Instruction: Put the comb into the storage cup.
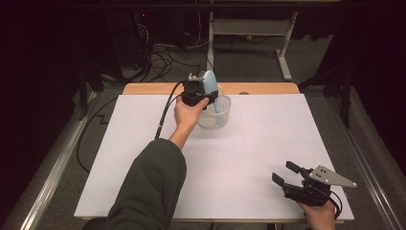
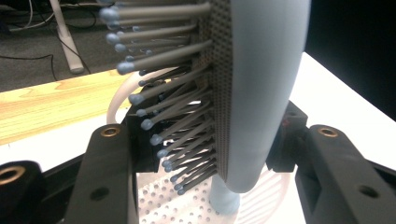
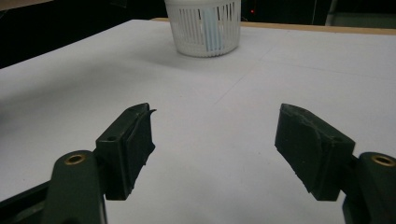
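Left gripper (image 1: pixel 205 96), at the far side of the table (image 1: pixel 143 158), was clamped on a pale blue hairbrush (image 1: pixel 210 88) whose handle already stood in the white basket (image 1: pixel 218 117), so only letting go remained, while the right gripper (image 1: pixel 286 178) waited near, jaws apart.

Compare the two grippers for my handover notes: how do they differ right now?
The left gripper is up at the far side of the table over the white basket; the right gripper sits near the front right corner. The left is closed on a pale blue hairbrush whose handle points down into the basket; the right is open with nothing between its jaws. Both have black jaws and are hand-held.
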The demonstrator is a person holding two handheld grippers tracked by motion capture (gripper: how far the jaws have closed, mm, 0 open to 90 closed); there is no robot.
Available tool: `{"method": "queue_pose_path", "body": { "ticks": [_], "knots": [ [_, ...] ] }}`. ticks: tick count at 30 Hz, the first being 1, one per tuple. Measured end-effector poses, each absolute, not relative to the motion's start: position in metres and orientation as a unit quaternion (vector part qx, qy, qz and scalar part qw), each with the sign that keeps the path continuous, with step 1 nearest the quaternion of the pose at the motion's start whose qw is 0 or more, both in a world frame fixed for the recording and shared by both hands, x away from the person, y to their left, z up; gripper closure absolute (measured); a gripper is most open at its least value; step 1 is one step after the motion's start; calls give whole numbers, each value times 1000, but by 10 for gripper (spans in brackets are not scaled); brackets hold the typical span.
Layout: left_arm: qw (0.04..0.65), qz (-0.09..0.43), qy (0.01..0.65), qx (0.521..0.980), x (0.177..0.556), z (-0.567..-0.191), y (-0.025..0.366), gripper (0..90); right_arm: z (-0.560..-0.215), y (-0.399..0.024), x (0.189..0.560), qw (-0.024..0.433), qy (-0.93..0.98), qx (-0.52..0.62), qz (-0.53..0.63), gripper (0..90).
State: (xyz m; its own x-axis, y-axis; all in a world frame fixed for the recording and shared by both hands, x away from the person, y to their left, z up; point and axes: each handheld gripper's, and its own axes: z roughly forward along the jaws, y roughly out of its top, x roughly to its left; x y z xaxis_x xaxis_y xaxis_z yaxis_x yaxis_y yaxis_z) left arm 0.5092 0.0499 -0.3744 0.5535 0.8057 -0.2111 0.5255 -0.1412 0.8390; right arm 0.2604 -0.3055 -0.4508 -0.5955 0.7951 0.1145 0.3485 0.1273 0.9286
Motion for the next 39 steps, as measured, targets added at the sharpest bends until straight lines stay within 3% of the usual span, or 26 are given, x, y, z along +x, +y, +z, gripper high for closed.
{"method": "queue_pose_path", "body": {
  "ticks": [39],
  "knots": [
    [441,170,445,761,501,-373,72,369,-451,-305,260,214,721,397,526,282]
  ]
}}
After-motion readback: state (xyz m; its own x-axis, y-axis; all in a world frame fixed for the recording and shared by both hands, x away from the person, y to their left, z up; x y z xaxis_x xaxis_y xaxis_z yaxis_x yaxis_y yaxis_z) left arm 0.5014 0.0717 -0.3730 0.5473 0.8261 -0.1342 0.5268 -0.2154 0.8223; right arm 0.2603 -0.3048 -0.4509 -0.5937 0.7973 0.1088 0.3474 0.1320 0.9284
